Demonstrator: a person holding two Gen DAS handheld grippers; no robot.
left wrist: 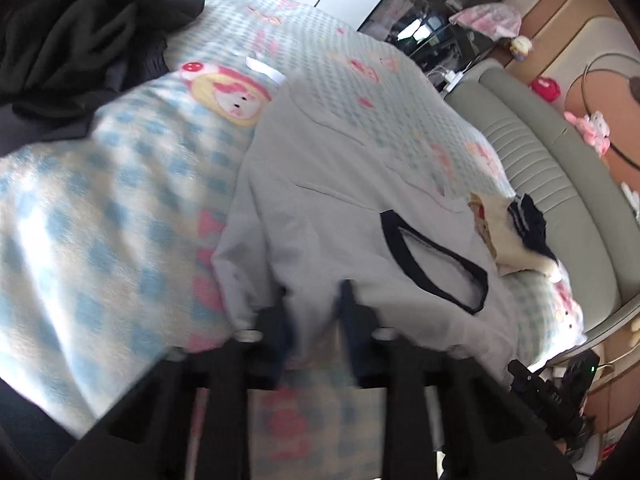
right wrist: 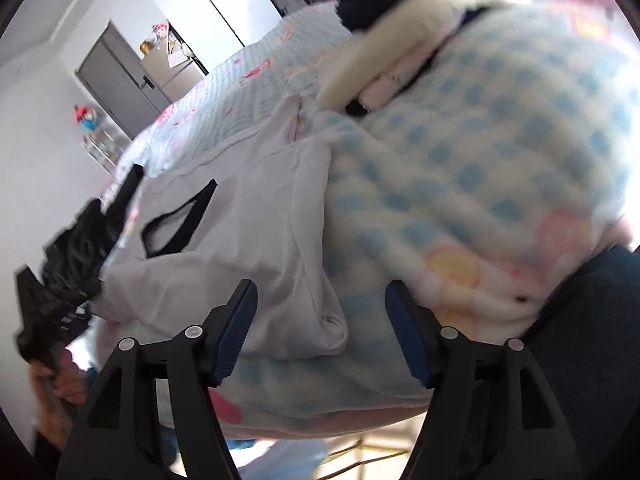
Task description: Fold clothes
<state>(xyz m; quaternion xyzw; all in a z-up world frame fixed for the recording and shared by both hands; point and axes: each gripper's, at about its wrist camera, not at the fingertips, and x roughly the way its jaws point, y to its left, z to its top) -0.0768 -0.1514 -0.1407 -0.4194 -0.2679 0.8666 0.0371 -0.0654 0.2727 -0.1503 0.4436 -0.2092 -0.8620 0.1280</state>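
While the pale shirt (left wrist: 340,200) lies flat on the checked blanket (left wrist: 100,200), the left gripper (left wrist: 316,312) pinches the shirt's near edge, its fingers almost closed on the cloth. A black pile of clothes (left wrist: 80,28) sits far left. The right gripper (right wrist: 320,320) is wide open, holding nothing, with the shirt's corner between its fingers.

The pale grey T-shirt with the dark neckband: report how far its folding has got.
Done: the pale grey T-shirt with the dark neckband lies on the blue-checked blanket, one sleeve folded inward. In hand: the left gripper pinches its near edge; the right gripper is open at the other corner, gripping nothing. Left: the final folds, and the black clothes pile.
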